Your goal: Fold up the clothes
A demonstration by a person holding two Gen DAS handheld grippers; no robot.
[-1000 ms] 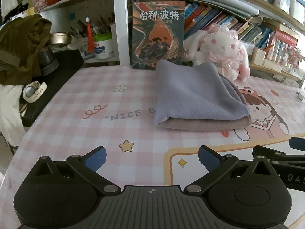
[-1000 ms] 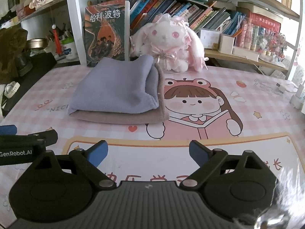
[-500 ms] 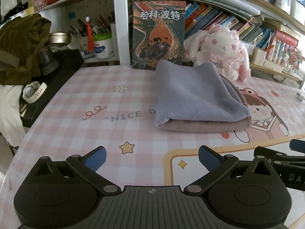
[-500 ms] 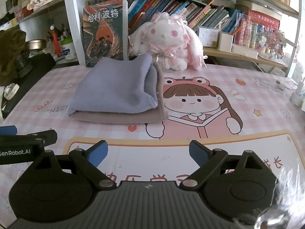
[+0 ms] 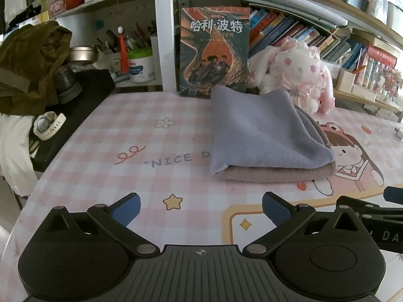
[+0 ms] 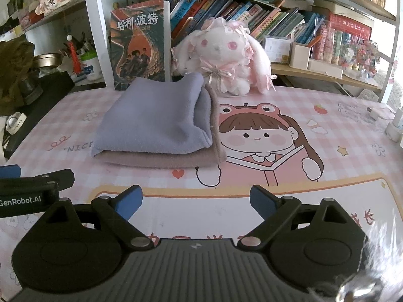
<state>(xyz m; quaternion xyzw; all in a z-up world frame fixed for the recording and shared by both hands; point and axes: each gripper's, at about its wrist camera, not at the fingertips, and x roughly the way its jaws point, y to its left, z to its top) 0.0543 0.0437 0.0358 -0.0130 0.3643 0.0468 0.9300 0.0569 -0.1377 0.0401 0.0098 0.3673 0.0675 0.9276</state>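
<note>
Both claws stood spread wide and empty, low over the counter (image 5: 105, 151): the left claw (image 5: 200, 209) and the right claw (image 6: 196, 202) sat side by side, clear of the cloth. At twelve o'clock of the right claw, one o'clock of the left, lay the folded garment (image 6: 156, 123), lavender over brown, apparently finished. A plush rabbit (image 6: 221, 58) sat beyond it.

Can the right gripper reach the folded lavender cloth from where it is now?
Probably yes: the right gripper is open, and only bare tabletop lies between it and the lavender cloth.
</note>
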